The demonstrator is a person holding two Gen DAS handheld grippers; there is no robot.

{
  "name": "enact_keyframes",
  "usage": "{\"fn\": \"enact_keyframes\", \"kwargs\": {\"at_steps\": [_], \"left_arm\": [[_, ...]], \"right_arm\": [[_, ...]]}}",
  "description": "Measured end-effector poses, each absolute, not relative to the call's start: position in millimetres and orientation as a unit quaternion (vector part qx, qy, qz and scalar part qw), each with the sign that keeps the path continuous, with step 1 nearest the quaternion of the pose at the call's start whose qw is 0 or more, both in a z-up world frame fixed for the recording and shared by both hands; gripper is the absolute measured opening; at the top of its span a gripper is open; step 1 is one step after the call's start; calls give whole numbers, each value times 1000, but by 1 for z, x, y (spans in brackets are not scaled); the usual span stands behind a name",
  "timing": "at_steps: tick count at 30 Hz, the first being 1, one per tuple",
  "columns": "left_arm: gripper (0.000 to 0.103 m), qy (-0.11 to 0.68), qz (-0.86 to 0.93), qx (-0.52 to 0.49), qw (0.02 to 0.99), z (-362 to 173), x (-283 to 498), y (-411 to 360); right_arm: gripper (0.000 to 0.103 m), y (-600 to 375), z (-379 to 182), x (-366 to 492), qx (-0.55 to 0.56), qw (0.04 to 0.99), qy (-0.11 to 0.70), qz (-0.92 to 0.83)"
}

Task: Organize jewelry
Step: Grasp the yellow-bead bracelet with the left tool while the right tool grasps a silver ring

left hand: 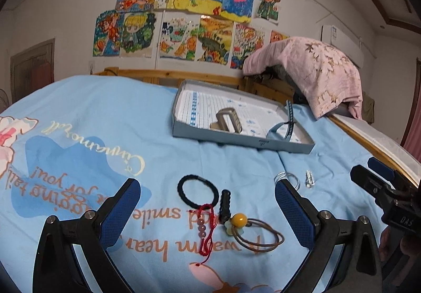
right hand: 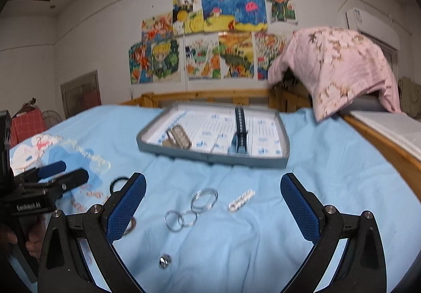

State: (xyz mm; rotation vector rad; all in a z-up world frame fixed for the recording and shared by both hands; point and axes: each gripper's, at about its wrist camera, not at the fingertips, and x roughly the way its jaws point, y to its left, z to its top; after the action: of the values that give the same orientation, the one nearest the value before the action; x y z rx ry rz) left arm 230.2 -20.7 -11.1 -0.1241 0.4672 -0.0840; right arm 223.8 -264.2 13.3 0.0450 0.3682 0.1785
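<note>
A grey-blue box tray point(left hand: 236, 139) point(right hand: 210, 157) lies on the blue bedsheet; in it sit a taupe hair claw point(left hand: 228, 119) point(right hand: 179, 136) and a blue headband point(left hand: 285, 122) point(right hand: 240, 132). My left gripper point(left hand: 208, 203) is open above a black hair tie point(left hand: 198, 191), a black clip point(left hand: 225, 206), a red cord bracelet point(left hand: 206, 232) and a brown hair tie with a yellow bead point(left hand: 239, 220). My right gripper point(right hand: 213, 200) is open above silver rings point(right hand: 192, 210), a white pearl clip point(right hand: 240, 200) point(left hand: 309, 179) and a small silver stud point(right hand: 165, 261).
A wooden bed rail point(left hand: 163, 74) runs behind the tray. A pink cloth point(left hand: 315, 69) covers something at the back right. A wooden side rail point(right hand: 389, 145) borders the bed on the right. Drawings hang on the wall point(left hand: 184, 16).
</note>
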Motion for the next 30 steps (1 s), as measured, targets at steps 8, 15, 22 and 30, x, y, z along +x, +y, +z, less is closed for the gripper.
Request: {"fn": "enact_keyframes", "kwargs": {"at_steps": [8, 15, 22, 30], "left_arm": [[103, 278, -69, -60, 956, -24, 236, -23], [71, 307, -114, -66, 943, -33, 239, -28], [41, 360, -150, -70, 918, -49, 246, -34], [25, 410, -160, -96, 893, -65, 256, -32]], "right_arm": [[100, -258, -7, 229, 10, 965, 230, 125], [67, -236, -21, 216, -39, 949, 251, 188], [39, -219, -30, 211, -69, 930, 276, 233], [28, -217, -47, 217, -62, 910, 330, 242]]}}
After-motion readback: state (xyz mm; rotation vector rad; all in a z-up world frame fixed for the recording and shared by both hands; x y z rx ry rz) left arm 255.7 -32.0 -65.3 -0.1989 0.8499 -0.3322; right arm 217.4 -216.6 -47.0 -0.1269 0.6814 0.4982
